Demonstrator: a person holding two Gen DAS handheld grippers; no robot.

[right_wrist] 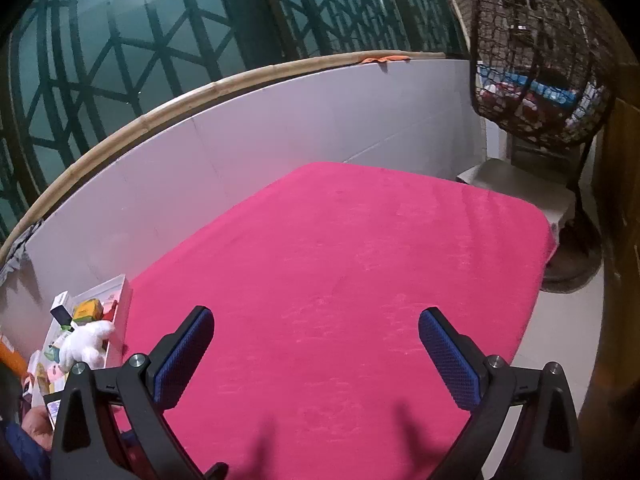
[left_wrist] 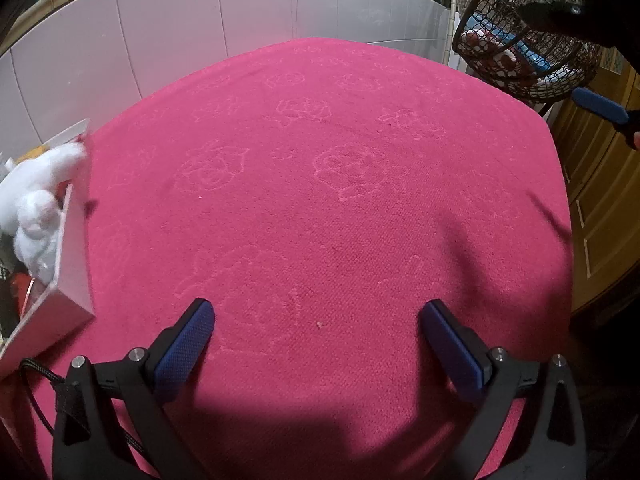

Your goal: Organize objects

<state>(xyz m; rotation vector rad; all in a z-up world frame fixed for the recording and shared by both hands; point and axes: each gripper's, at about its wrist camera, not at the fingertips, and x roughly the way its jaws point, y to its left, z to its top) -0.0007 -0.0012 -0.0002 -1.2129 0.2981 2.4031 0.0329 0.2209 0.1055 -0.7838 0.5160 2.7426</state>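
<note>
A white box (left_wrist: 74, 256) stands at the left edge of a pink towel-covered table (left_wrist: 320, 200). In it lies a white plush toy (left_wrist: 34, 200) among other items. The right wrist view shows the same box (right_wrist: 120, 304) with the plush toy (right_wrist: 86, 344), a yellow-green carton (right_wrist: 88, 310) and small packets. My left gripper (left_wrist: 318, 312) hangs open above the bare pink cloth, tilted down, nothing between its blue pads. My right gripper (right_wrist: 316, 320) is open too, empty, over the table's near side. One blue finger (left_wrist: 600, 106) of the right gripper shows at the left wrist view's right edge.
A white panel wall (right_wrist: 240, 152) runs behind the table, with a dark lattice window above. A wire basket chair (right_wrist: 536, 80) holding cushions stands at the back right on a round base. Pale floor (right_wrist: 568, 340) lies to the right of the table. A hand (right_wrist: 38, 426) is at lower left.
</note>
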